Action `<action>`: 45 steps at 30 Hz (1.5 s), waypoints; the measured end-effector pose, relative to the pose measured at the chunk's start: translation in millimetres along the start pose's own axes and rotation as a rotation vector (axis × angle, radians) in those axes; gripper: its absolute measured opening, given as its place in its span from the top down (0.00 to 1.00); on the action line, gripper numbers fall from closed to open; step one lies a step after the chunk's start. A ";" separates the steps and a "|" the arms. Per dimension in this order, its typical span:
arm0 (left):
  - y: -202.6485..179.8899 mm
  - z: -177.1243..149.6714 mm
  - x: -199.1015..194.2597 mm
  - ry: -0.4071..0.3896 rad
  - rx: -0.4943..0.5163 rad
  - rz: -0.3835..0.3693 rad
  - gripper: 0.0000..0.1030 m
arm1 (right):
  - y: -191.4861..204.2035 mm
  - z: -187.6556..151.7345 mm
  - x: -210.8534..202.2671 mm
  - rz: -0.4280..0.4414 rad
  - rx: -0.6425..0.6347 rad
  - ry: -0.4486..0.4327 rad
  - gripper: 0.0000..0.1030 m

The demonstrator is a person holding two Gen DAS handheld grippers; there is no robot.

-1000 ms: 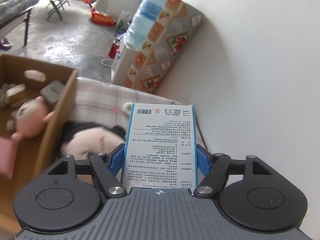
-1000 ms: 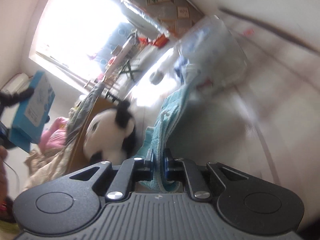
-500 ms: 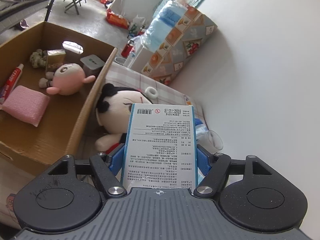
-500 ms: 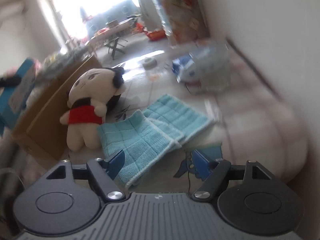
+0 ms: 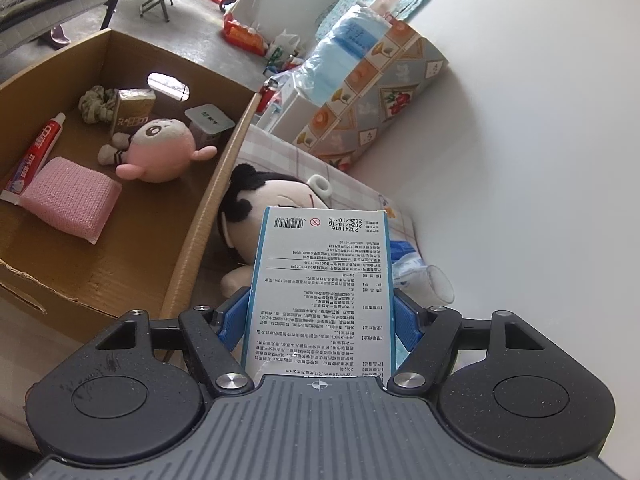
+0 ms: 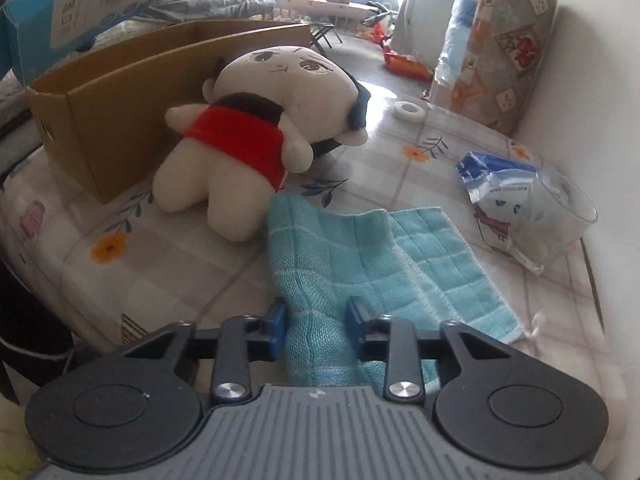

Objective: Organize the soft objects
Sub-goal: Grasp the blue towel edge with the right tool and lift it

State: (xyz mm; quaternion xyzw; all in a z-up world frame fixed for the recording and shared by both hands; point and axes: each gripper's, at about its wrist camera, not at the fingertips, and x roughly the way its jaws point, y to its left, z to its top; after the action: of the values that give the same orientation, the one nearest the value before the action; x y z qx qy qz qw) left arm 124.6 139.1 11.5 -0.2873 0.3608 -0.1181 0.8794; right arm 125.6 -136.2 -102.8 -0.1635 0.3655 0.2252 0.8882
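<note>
My left gripper (image 5: 320, 312) is shut on a blue and white printed carton (image 5: 320, 280), held upright beside the cardboard box (image 5: 200, 216). The same carton (image 6: 80, 12) shows at the top left of the right wrist view. A cream plush doll in a red shirt (image 6: 248, 128) lies against the outer wall of the cardboard box (image 6: 120, 100). A teal towel (image 6: 360, 252) lies spread on the flowered cloth in front of the doll. The jaws of my right gripper (image 6: 318, 320) are closing, with a bunched fold of the towel filling the gap between the blue pads.
Inside the box lie a pink plush (image 5: 160, 152), a pink sponge (image 5: 68, 200), a toothpaste tube (image 5: 36, 152) and small packs. A clear cup (image 6: 560, 208) and a blue packet (image 6: 492, 176) rest by the wall at right. A tape roll (image 6: 408, 110) sits behind.
The right gripper rolled upright, let the towel drop, opened wide, then narrowed on a fold of it. The left gripper swung with the carton until the box's inside came into view.
</note>
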 end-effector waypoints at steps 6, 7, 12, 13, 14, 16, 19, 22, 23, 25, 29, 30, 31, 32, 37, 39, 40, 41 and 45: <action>3.5 0.8 1.4 -0.002 -0.006 0.011 0.30 | -20.5 1.4 -23.5 0.122 0.164 -0.025 0.91; 3.8 1.6 2.0 0.000 -0.009 0.012 0.30 | -29.5 1.8 -29.4 0.186 0.238 -0.030 0.91; 2.8 1.7 4.1 0.004 0.001 0.015 0.30 | -86.6 1.5 -34.7 0.387 0.569 -0.068 0.91; 3.2 1.5 5.3 0.008 -0.003 0.012 0.30 | -98.4 1.7 -31.1 0.401 0.613 -0.076 0.91; 3.0 1.2 6.1 0.012 -0.008 0.010 0.30 | -108.9 1.9 -28.2 0.404 0.646 -0.087 0.91; 2.8 0.9 7.9 0.020 -0.011 0.009 0.30 | -131.8 0.3 -18.3 0.429 0.723 -0.101 0.91; 4.0 2.2 9.8 0.026 -0.025 0.013 0.30 | -157.5 -3.3 3.4 0.445 0.804 -0.084 0.91; 4.2 1.3 12.7 0.038 -0.029 0.018 0.30 | -175.9 -9.9 22.7 0.373 0.838 -0.053 0.91; 4.0 0.2 13.9 0.044 -0.030 0.018 0.30 | -179.9 -12.8 28.2 0.348 0.847 -0.038 0.91; 2.7 -1.8 15.7 0.053 -0.027 0.007 0.30 | -182.3 -15.6 35.5 0.319 0.836 -0.011 0.89; 0.2 -3.9 18.9 0.064 -0.012 0.000 0.30 | -179.5 -13.0 23.7 0.248 0.773 -0.013 0.62; 0.2 -3.6 19.4 0.063 -0.013 0.000 0.30 | -177.3 -9.9 15.3 0.222 0.743 -0.036 0.44; 0.3 -3.0 19.9 0.063 -0.012 0.001 0.30 | -174.8 -6.0 6.1 0.201 0.709 -0.065 0.37; 0.2 -2.3 20.3 0.062 -0.010 0.001 0.30 | -170.4 -1.9 -4.7 0.193 0.672 -0.097 0.30; 0.6 -0.4 19.9 0.053 0.009 0.015 0.30 | -135.2 23.3 -17.0 0.186 0.428 -0.099 0.01; 2.6 0.2 18.8 0.049 0.010 0.016 0.30 | -117.2 29.7 -4.0 0.156 0.317 -0.046 0.01; 3.9 0.3 18.1 0.048 0.008 0.017 0.30 | -110.1 31.7 4.9 0.134 0.272 -0.015 0.01; 5.3 0.7 17.5 0.048 0.005 0.020 0.30 | -102.2 34.7 15.4 0.113 0.227 0.015 0.01; 11.8 3.8 8.6 0.036 -0.002 0.036 0.30 | -90.8 32.0 49.9 0.036 0.120 0.133 0.01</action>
State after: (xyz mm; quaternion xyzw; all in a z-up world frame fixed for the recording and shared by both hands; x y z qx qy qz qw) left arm 133.4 146.6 1.8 -0.2793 0.3817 -0.1071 0.8745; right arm 222.7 -184.4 -105.7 -0.1183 0.4394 0.2074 0.8660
